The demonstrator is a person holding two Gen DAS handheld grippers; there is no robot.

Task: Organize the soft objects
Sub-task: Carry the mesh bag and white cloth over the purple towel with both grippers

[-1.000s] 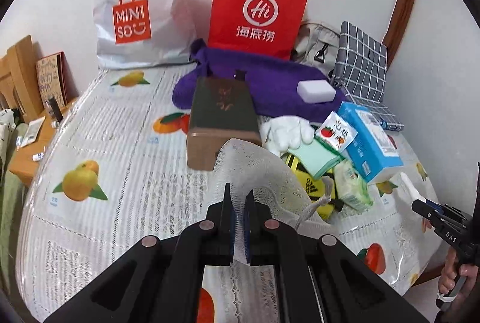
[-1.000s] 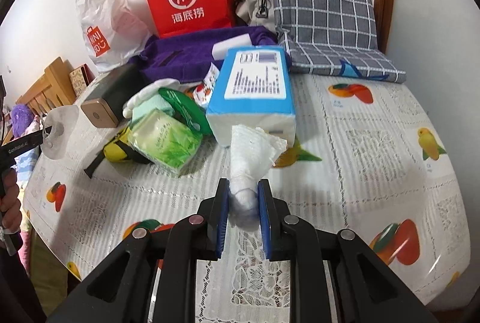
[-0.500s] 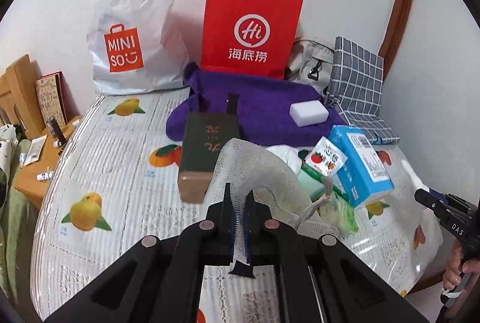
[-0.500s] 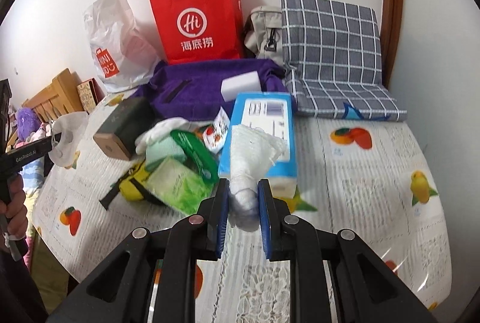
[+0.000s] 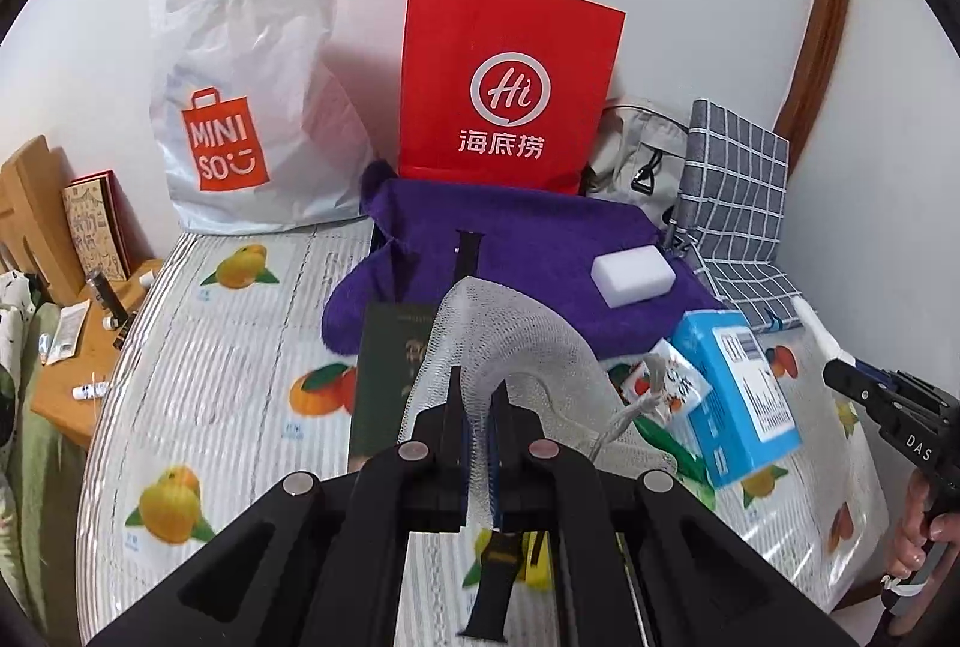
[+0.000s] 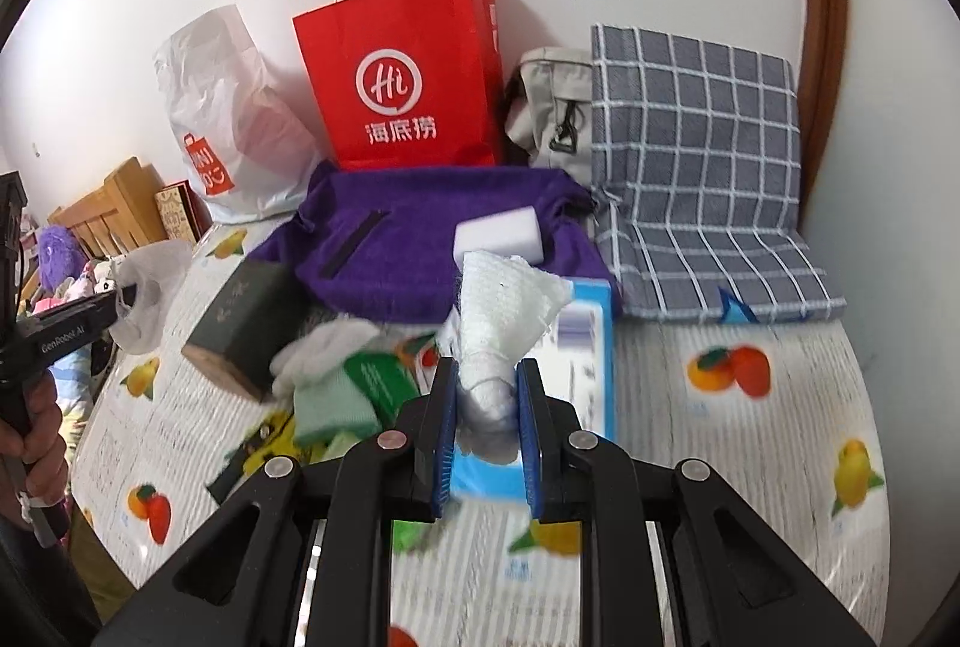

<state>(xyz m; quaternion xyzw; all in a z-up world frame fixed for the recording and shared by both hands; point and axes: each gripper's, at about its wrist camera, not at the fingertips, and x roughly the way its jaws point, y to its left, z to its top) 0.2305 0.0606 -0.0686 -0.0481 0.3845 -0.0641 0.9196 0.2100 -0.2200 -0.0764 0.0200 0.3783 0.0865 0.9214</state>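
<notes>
My left gripper is shut on the rim of a white mesh drawstring bag and holds it above the bed. My right gripper is shut on a white quilted cloth, bunched between the blue pads and lifted over the blue tissue box. On the bed lie a purple towel with a white sponge on it, a white glove and a pale green cloth. The left gripper shows at the left edge of the right wrist view.
A red paper bag and a white Miniso bag stand against the wall. A grey checked cushion and a beige backpack are at the back right. A dark green box, green tissue packs and a yellow item lie mid-bed.
Both grippers have risen and drawn back from the pile, each still holding its item. The mesh bag and the white cloth sit higher over the bed.
</notes>
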